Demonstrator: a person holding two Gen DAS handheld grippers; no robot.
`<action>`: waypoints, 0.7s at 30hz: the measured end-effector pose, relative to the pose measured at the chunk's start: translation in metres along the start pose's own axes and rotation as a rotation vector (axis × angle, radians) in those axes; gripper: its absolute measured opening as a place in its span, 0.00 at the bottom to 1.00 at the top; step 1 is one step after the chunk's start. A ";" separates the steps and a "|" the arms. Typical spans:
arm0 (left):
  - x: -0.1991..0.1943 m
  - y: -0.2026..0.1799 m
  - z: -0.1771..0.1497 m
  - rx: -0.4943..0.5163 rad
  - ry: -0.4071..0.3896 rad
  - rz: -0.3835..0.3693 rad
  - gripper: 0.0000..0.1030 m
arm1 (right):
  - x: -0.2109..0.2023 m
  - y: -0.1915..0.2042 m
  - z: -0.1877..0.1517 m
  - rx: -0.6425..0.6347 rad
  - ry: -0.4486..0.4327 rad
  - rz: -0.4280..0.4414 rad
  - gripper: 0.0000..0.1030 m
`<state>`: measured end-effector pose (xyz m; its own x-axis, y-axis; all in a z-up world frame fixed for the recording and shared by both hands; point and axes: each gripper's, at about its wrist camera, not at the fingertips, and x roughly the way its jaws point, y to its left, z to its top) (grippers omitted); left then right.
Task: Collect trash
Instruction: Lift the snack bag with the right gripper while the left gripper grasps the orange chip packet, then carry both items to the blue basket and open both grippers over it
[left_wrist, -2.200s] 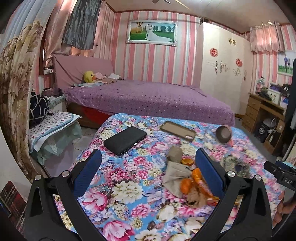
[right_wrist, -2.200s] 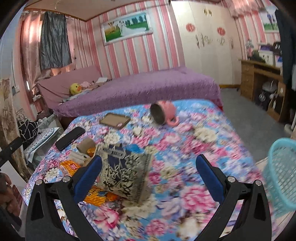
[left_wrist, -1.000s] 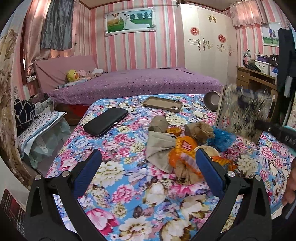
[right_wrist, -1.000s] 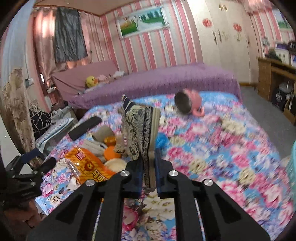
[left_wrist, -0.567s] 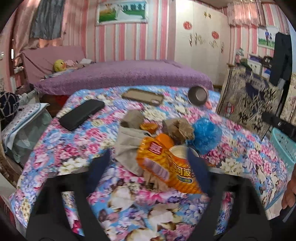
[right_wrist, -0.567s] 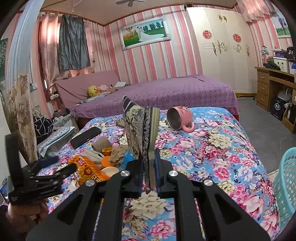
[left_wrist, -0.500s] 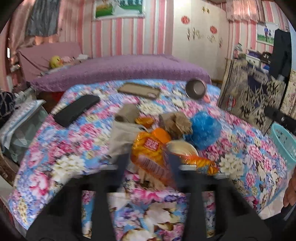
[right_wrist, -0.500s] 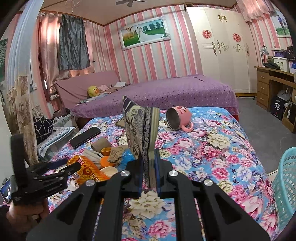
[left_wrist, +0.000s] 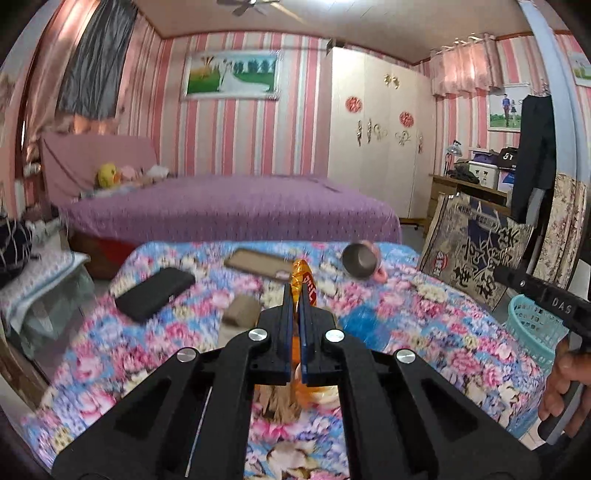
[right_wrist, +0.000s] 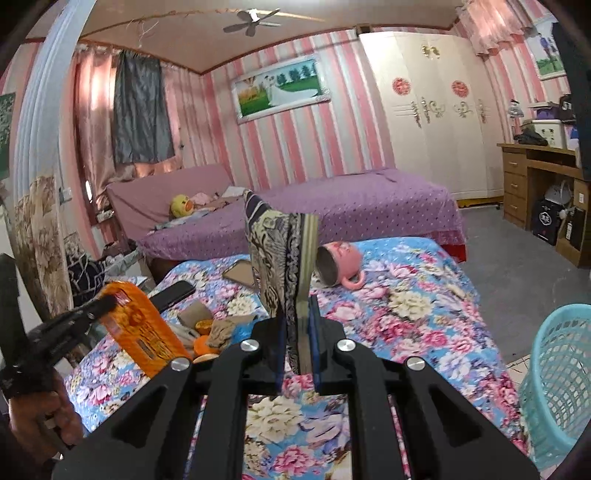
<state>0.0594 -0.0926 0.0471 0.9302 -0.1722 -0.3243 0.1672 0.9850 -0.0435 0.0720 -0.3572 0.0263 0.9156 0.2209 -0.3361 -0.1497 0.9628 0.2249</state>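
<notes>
My left gripper (left_wrist: 294, 295) is shut on an orange snack wrapper (left_wrist: 305, 281) and holds it above the flowered bedspread (left_wrist: 424, 332). From the right wrist view the orange snack wrapper (right_wrist: 136, 328) hangs from the left gripper (right_wrist: 107, 304) at the left. My right gripper (right_wrist: 297, 308) is shut on a dark and beige patterned bag (right_wrist: 280, 247), held upright. That patterned bag (left_wrist: 476, 251) shows at the right of the left wrist view. A pile of trash (right_wrist: 218, 328) stays on the bedspread: brown paper, orange peel and blue plastic (left_wrist: 364, 326).
A teal mesh basket (right_wrist: 561, 380) stands on the floor right of the bed. A pink mug (right_wrist: 340, 264) lies on its side, with a black phone (left_wrist: 153, 293) and a tan case (left_wrist: 255, 264) nearby. Behind are a purple bed (right_wrist: 351, 206) and a wooden desk (right_wrist: 535, 177).
My left gripper went from wide open to shut on the orange wrapper and lifted it off the pile. The right gripper kept its hold on the patterned bag and drifted a little.
</notes>
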 end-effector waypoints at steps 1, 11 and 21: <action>-0.002 -0.006 0.005 0.013 -0.008 0.004 0.01 | -0.002 -0.002 0.001 0.004 -0.004 -0.005 0.10; -0.004 -0.058 0.062 0.056 -0.039 0.017 0.01 | -0.042 -0.021 0.057 -0.029 -0.105 -0.104 0.10; 0.013 -0.128 0.086 0.084 -0.058 -0.099 0.01 | -0.060 -0.082 0.048 0.026 -0.113 -0.165 0.10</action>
<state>0.0781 -0.2222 0.1300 0.9247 -0.2709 -0.2675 0.2832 0.9590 0.0076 0.0477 -0.4569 0.0719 0.9632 0.0398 -0.2658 0.0144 0.9799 0.1990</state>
